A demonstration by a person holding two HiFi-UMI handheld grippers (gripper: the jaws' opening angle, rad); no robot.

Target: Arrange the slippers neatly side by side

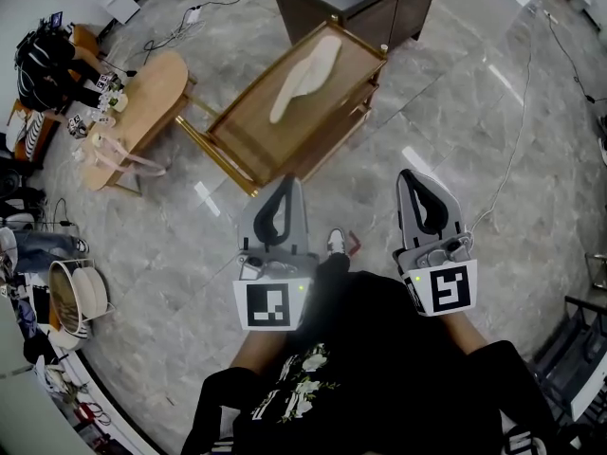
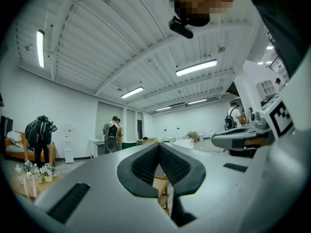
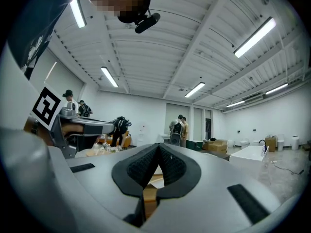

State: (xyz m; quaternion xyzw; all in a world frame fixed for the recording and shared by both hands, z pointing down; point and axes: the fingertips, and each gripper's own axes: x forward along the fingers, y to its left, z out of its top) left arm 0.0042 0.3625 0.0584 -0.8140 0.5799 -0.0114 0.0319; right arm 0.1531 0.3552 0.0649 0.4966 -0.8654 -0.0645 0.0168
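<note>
Left gripper (image 1: 283,188) and right gripper (image 1: 417,184): side by side near person's body, above grey stone floor (image 1: 474,140). Jaws of both pressed fully together, nothing between pads. Pale slipper (image 1: 305,76): lying on wooden table (image 1: 332,114), far of both grippers, well apart. Round table (image 1: 152,93): far left.

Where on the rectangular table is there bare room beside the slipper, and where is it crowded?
The rectangular table is bare on both sides of the pale slipper, with the widest patch toward its near corner. The grey floor in front of that corner is open too. The round table is crowded: small things cluster along its outer edge.
</note>
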